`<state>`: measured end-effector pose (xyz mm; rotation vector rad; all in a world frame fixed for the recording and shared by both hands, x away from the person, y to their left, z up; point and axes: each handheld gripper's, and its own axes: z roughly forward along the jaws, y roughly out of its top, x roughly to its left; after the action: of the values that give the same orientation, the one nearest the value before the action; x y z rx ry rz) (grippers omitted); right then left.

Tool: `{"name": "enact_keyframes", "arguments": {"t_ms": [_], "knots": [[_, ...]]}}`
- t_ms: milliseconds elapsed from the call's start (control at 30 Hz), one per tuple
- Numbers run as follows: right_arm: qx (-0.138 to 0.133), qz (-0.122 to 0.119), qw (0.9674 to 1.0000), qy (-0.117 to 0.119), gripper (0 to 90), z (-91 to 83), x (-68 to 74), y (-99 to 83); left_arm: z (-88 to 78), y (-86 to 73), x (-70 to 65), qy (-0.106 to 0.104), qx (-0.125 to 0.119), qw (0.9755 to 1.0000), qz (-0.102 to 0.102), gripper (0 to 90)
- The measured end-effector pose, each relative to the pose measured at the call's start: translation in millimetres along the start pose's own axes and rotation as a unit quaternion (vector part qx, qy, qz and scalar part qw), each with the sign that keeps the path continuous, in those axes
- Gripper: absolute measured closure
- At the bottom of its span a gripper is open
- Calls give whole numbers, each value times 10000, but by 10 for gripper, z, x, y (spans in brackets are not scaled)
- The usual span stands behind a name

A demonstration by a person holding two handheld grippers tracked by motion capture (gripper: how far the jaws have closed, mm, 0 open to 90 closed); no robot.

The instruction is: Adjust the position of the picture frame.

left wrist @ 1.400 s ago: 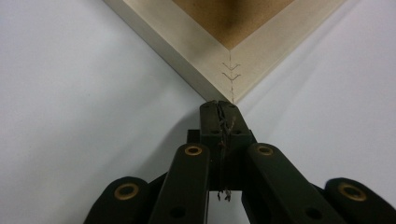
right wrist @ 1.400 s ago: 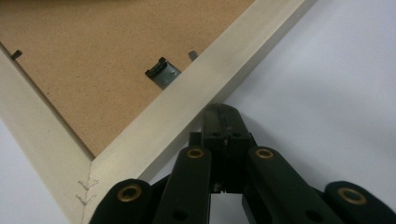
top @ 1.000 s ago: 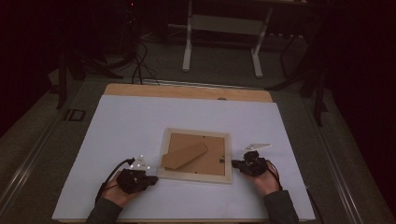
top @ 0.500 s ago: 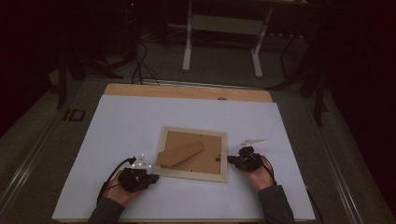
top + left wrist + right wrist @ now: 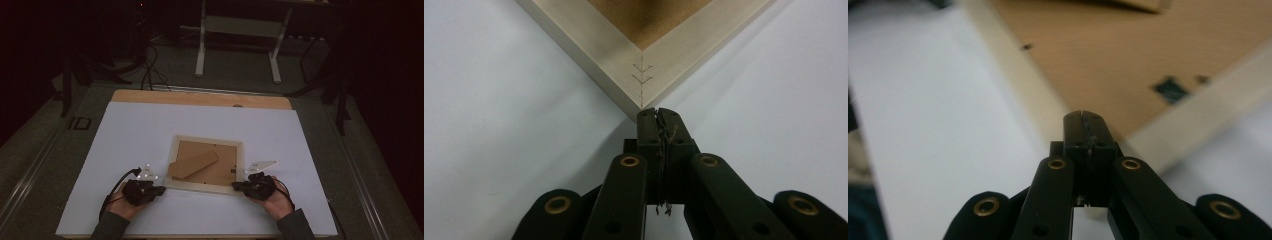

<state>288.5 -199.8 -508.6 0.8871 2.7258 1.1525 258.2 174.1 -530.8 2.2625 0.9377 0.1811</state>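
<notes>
Flanking frame (image 5: 206, 164) corners: left gripper (image 5: 161, 190), right gripper (image 5: 235, 186)

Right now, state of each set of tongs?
Left tongs: shut, empty, tip at the frame corner.
Right tongs: shut, empty, tip over the frame's other near corner; contact cannot be told.

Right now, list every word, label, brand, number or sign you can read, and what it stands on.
No readable text anywhere.
Picture frame back: no print; its corner carries only V-shaped nail marks.
Dark marking on the floor left of the table: too small and dim to read.
</notes>
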Motion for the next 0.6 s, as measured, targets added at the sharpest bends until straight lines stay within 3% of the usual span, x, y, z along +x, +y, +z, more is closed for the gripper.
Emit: {"name": "enact_keyframes", "arguments": {"t_ms": [100, 200, 267, 600], "knots": [[179, -301, 9992, 197, 900, 56, 92, 1, 2, 0, 6, -15, -3, 10000, -6, 897], [395, -468, 9980, 171, 900, 126, 134, -9, 7, 5, 2, -8, -4, 10000, 1, 897], [498, -495, 9975, 104, 900, 157, 137, -16, 12, 9, -4, -6, -8, 10000, -3, 897], [407, -460, 9981, 35, 900, 167, 104, -22, 49, 45, -19, -13, -35, 10000, -17, 897]]}}
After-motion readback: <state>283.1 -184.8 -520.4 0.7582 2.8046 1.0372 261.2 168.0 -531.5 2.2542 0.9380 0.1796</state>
